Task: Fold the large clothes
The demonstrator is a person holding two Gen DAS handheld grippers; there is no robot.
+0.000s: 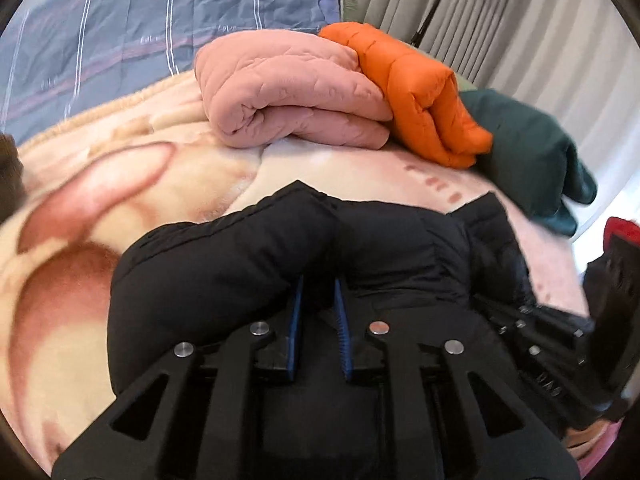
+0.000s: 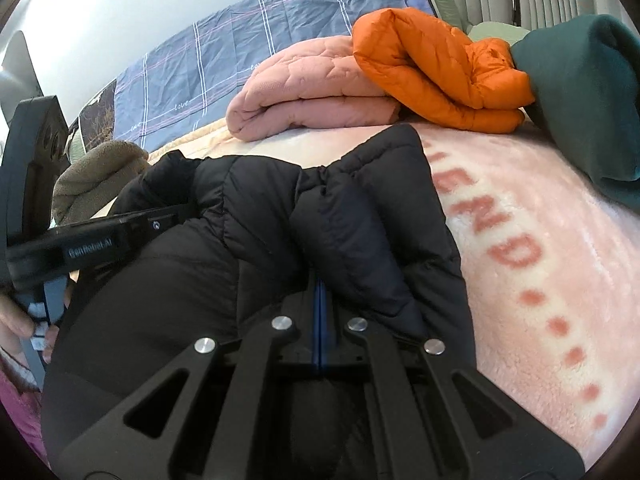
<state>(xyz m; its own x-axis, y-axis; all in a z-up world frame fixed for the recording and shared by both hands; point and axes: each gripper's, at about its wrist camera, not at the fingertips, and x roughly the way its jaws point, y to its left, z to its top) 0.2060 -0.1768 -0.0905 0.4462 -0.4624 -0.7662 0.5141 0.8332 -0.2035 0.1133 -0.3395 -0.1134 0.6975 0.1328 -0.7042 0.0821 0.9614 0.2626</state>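
Observation:
A black puffer jacket (image 1: 248, 264) lies bunched on the pink blanket of the bed; it also shows in the right wrist view (image 2: 280, 216). My left gripper (image 1: 319, 284) has its blue pads pushed into the jacket with a fold of black fabric between them. My right gripper (image 2: 320, 280) is shut, its pads pressed together on a fold of the jacket. The left gripper's body (image 2: 100, 236) shows at the left of the right wrist view, reaching into the jacket. The right gripper's body (image 1: 560, 344) shows at the right of the left wrist view.
Beyond the jacket lie a folded pink quilted coat (image 1: 288, 96), a folded orange puffer jacket (image 1: 420, 96) and a dark green garment (image 1: 536, 152). A blue plaid duvet (image 1: 140, 32) lies at the bed's head. A beige fleece (image 2: 96, 172) sits left. Curtains (image 1: 500, 12) hang behind.

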